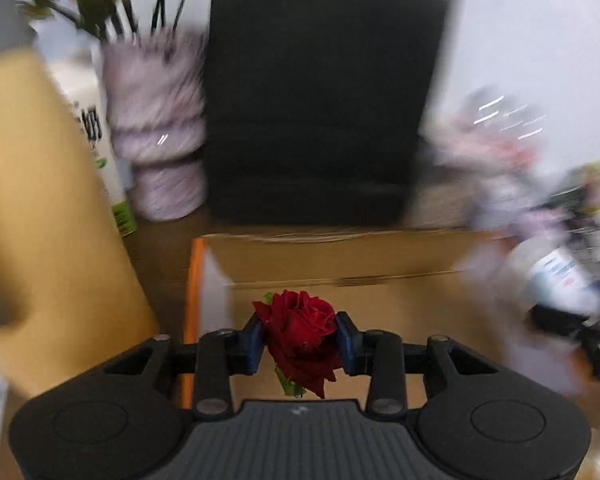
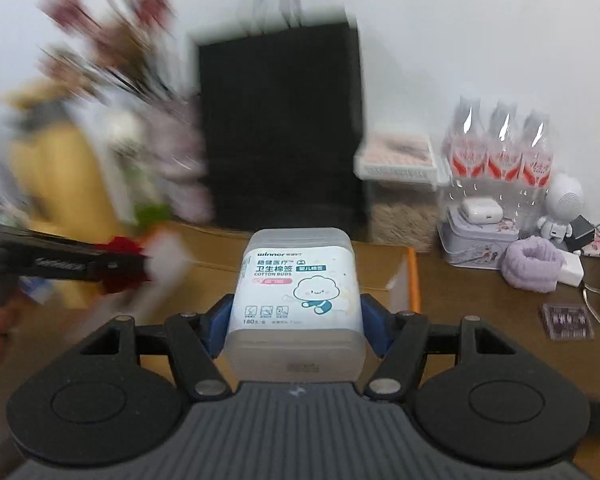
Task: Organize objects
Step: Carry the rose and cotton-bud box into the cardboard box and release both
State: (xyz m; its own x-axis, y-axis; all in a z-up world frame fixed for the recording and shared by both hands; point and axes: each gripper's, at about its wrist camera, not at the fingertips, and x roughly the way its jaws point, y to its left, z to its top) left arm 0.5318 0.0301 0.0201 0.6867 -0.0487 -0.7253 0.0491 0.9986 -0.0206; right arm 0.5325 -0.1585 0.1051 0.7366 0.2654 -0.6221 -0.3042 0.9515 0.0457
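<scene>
Now the left tongs [image 1: 300, 344] clamp a red rose [image 1: 300, 332]; right tongs [image 2: 296, 328] grip a cotton-bud box [image 2: 296, 292].

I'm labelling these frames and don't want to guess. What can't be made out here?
- Left wrist view: the items right of the black bag are smeared by motion blur.
- Left wrist view: the red rose in the left gripper has its stem hidden below the gripper body.
- Right wrist view: the flowers left of the cotton buds box in the right gripper are blurred.
</scene>
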